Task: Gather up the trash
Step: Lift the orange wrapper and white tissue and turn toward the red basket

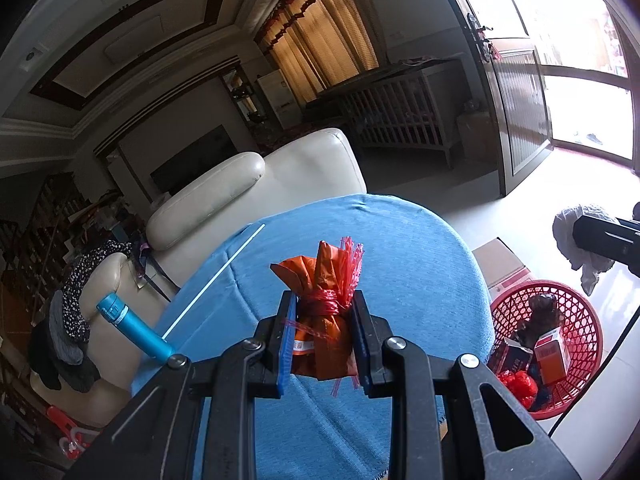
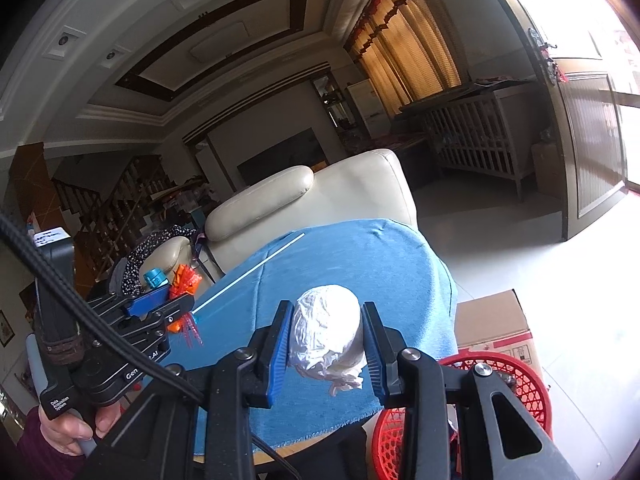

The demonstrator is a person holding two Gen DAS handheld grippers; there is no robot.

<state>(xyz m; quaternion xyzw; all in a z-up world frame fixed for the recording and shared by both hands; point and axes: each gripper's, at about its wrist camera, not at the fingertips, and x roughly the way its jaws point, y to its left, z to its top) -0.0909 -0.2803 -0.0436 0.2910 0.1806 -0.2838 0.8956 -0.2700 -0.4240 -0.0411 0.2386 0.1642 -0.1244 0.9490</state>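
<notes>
My left tool (image 1: 324, 312) grips the orange bag (image 1: 324, 320), my right tool (image 2: 326, 340) the white wad (image 2: 326, 328); next, carry both to the red basket (image 1: 576, 320).

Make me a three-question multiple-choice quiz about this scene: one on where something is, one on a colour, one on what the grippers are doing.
1. Where is the red basket?
A. on the floor beside the table
B. on the sofa
C. on the table

2. What colour is the tablecloth?
A. green
B. blue
C. white

3. What is the right gripper doing?
A. hanging open
B. gripping a bottle
C. gripping a white crumpled bag

Answers: A, it stands on the tiles; B, blue cloth covers the table; C, both pads press on the bag.
</notes>
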